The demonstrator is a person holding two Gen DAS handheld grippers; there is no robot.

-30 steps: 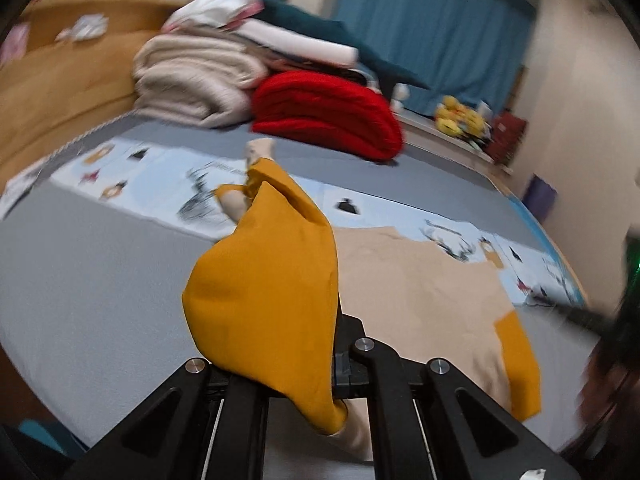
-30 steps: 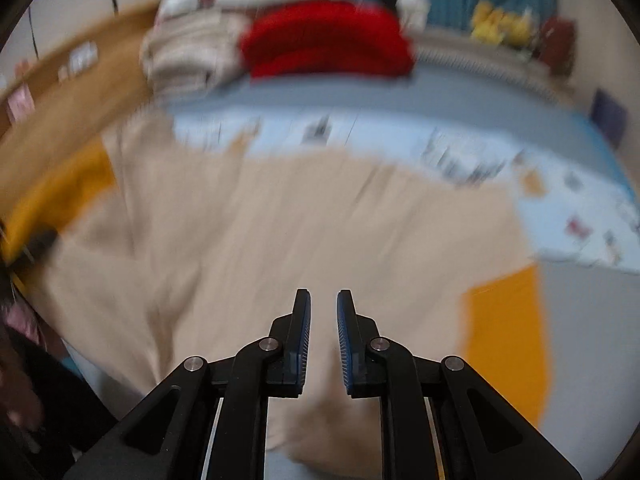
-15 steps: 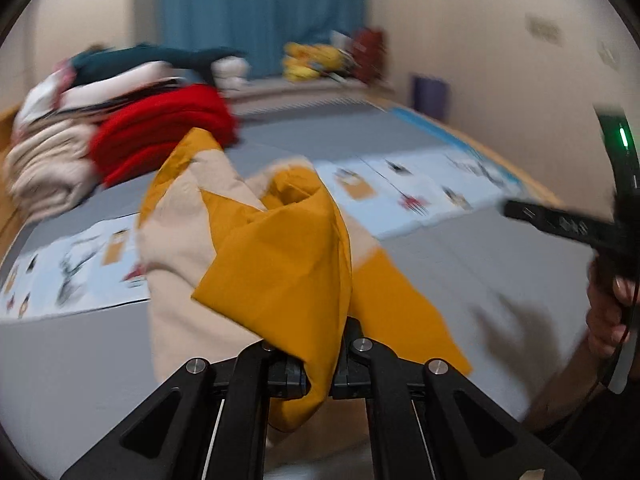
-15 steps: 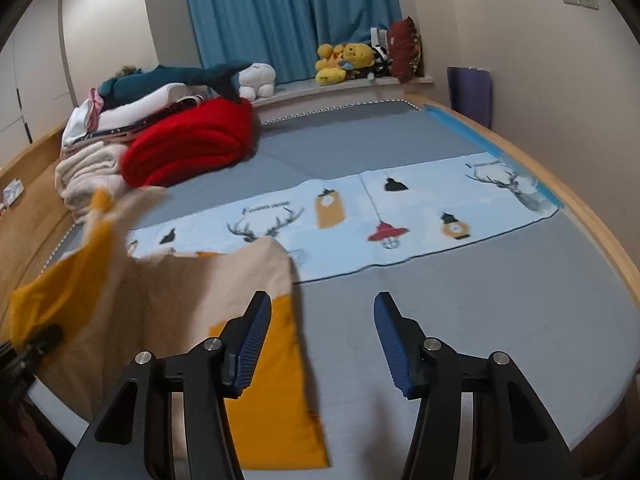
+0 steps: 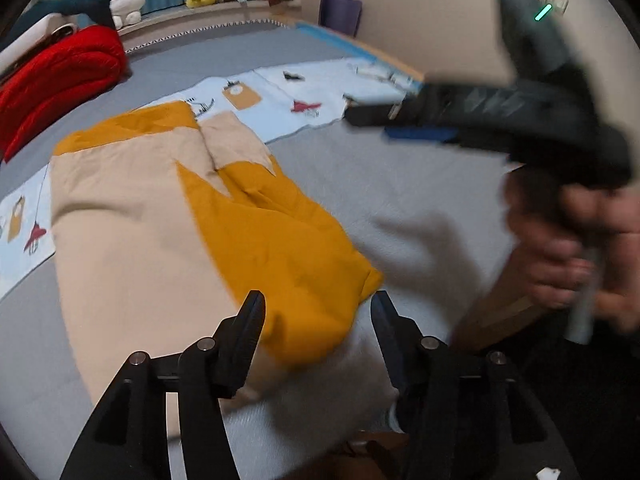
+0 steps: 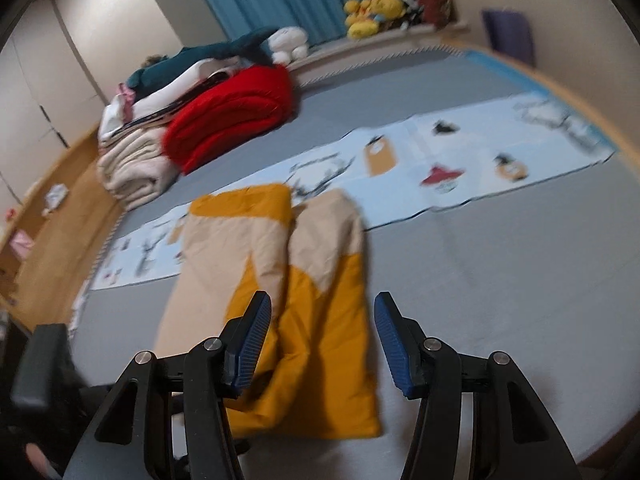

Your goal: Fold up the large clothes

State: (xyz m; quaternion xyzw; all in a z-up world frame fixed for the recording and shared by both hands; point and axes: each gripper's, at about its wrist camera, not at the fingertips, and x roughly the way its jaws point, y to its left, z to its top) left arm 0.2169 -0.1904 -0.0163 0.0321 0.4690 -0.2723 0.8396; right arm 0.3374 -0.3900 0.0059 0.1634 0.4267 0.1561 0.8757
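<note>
A beige and mustard garment (image 5: 132, 232) lies folded lengthwise on the grey bed (image 5: 400, 184). Its mustard flap (image 5: 280, 240) rests on top, near the bed's front edge. My left gripper (image 5: 317, 300) hovers just over that flap's near corner; its jaws are opening and the pads are off the cloth. From the right wrist view the same garment (image 6: 320, 264) lies below my right gripper (image 6: 323, 300), which stands open and holds nothing. The right gripper's body (image 5: 500, 120), blurred and held by a hand (image 5: 568, 248), shows at the right of the left wrist view.
A red folded blanket (image 6: 236, 116) and a stack of bedding (image 6: 132, 164) sit at the bed's far left. A light blue printed strip (image 6: 460, 160) runs across the bed behind the garment. Plush toys (image 6: 372, 8) line the sill by the blue curtain. Wooden bed edge (image 6: 60, 216) at left.
My left gripper carried the mustard side across the garment, laid it down and let go. My right gripper went from nearly shut to open and swung over the garment.
</note>
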